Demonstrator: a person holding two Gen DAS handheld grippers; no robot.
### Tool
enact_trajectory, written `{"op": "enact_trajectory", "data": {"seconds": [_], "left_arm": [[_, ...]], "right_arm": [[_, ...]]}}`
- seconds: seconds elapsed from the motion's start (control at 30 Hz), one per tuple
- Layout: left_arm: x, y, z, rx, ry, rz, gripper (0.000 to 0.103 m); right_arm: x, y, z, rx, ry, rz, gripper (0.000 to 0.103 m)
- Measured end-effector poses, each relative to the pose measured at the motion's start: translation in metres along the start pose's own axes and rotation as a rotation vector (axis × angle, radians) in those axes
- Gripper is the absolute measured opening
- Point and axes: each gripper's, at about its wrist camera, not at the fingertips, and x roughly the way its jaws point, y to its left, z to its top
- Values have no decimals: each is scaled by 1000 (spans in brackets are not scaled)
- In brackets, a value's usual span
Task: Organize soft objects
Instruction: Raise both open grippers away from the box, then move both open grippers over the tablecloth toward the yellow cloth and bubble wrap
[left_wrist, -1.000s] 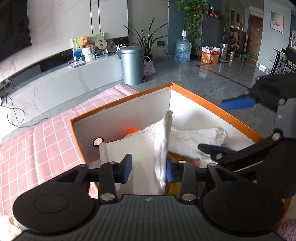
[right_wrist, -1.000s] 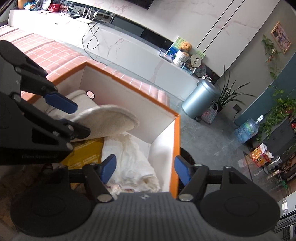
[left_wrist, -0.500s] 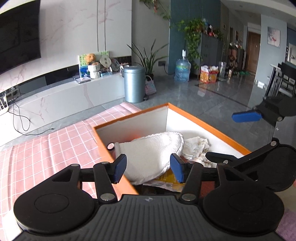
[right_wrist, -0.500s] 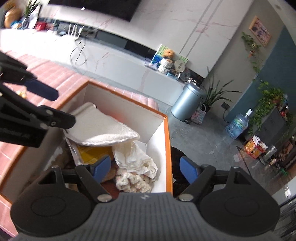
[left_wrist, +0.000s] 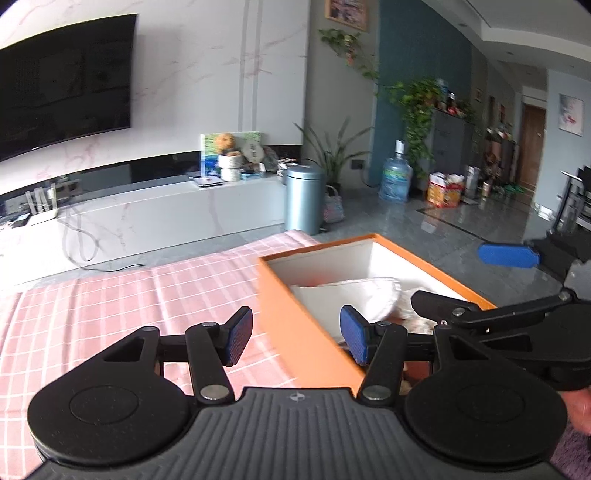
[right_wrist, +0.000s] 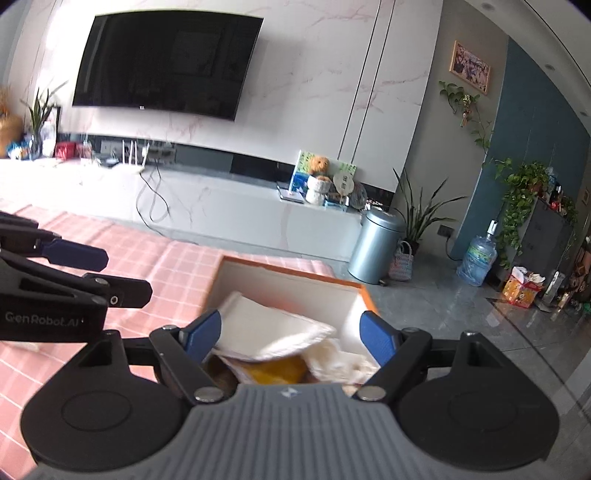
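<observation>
An orange box with white inner walls stands on the pink checked cloth. Inside lie a folded white towel, crumpled white cloth and a yellow packet. My left gripper is open and empty, above the box's near left wall. My right gripper is open and empty, above the box's contents. Each gripper shows in the other's view, the right one and the left one.
A white TV bench with a plush bear runs along the far wall. A grey bin, plants and a water bottle stand on the grey floor beyond the cloth's far edge.
Both grippers have pulled up and back from the box. The white towel, held upright by the left gripper a second ago, now lies flat in the box.
</observation>
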Motion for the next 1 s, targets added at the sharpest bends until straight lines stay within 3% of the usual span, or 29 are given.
{"op": "enact_trajectory", "data": {"seconds": [0.43,0.67,1.0], "left_arm": [[-32,73,-33,-126,3,153,64],[-45,108,-75,-171,14,269,62],[-46,142,-109,-266,46,397,57]], "right_arm": [[6,80,-2,76,-25,104,81],[20,123,-13,133,-19,221,80],[56,167,-23,78,65,297,77]]}}
